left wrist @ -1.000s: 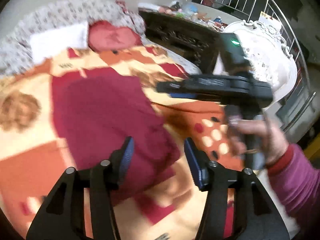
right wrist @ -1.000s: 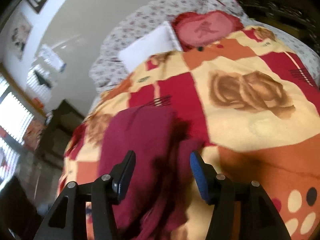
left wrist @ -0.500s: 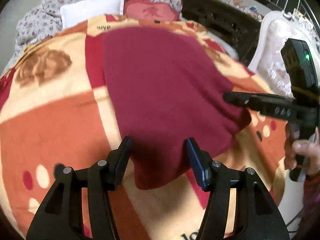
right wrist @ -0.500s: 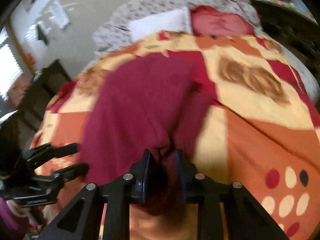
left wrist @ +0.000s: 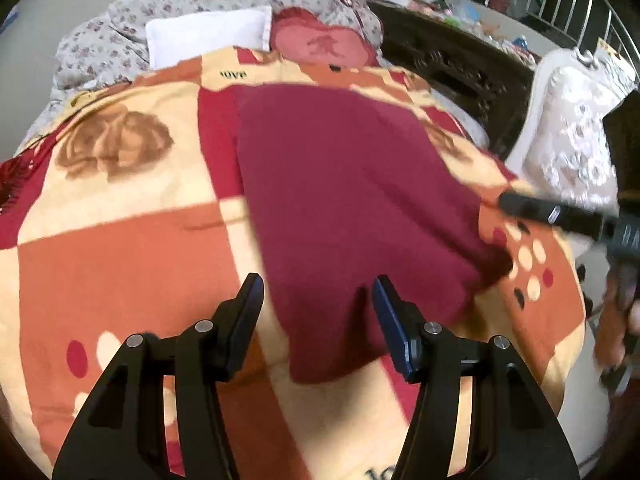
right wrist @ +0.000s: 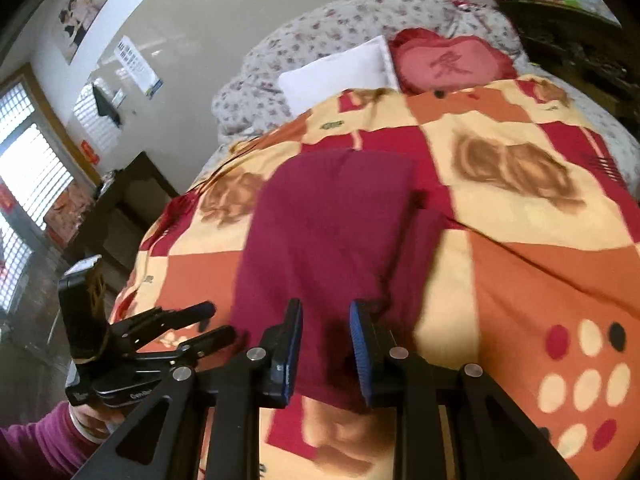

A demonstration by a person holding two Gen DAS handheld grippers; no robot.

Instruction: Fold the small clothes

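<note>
A dark red garment (left wrist: 344, 208) lies spread flat on the patterned blanket (left wrist: 120, 264); it also shows in the right wrist view (right wrist: 324, 240). My left gripper (left wrist: 318, 300) is open, its jaws straddling the garment's near edge without holding it. My right gripper (right wrist: 325, 336) is partly open over the garment's near edge, with cloth between the blue pads; it does not pinch it. The right gripper shows in the left wrist view (left wrist: 560, 216) by the garment's right corner. The left gripper shows in the right wrist view (right wrist: 200, 324) at the garment's left side.
A white pillow (left wrist: 208, 36) and a red heart cushion (left wrist: 320, 44) lie at the bed's head. A dark carved cabinet (left wrist: 452, 64) and a white chair (left wrist: 568, 128) stand right of the bed. A dark dresser (right wrist: 132, 208) stands on the other side.
The right gripper, shut on the garment's edge half a second ago, has opened and let it go. The garment now lies flat. The left gripper stayed open near its edge.
</note>
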